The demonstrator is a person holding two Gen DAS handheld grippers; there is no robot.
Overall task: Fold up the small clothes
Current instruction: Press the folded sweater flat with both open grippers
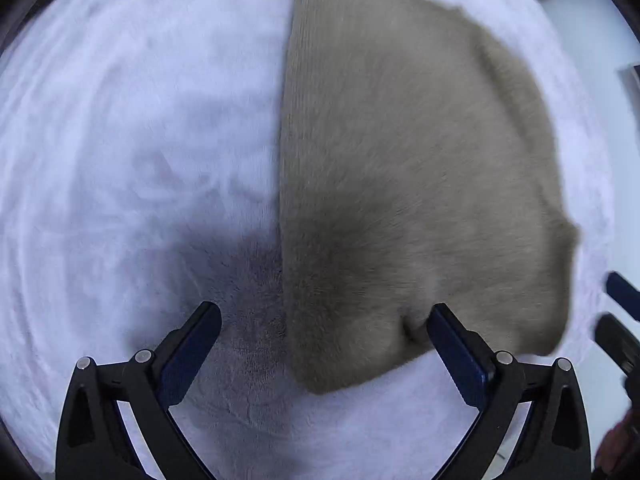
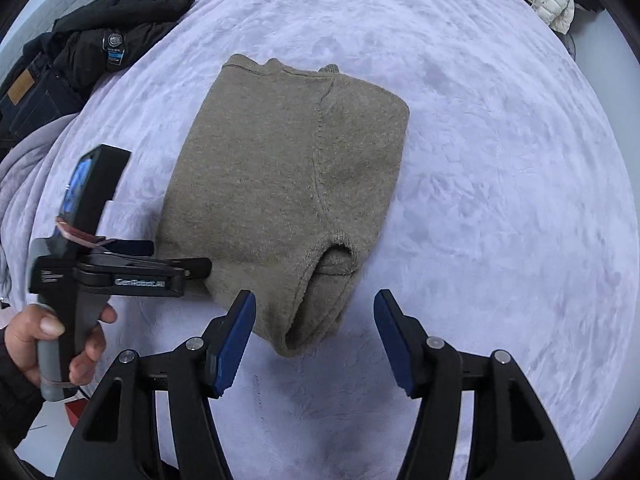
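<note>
We can make out one line of white lettering on the side of the left hand-held gripper (image 2: 199,267), on its black body in the right wrist view; it looks like "GenRobot.AI", though blur softens the letters. A smaller label on the block behind it is too small for us to read. The black jacket (image 2: 120,36) carries a round badge with a blue patch below it, both unreadable. The jeans (image 2: 28,96) bear a tan patch, blank to us.
</note>
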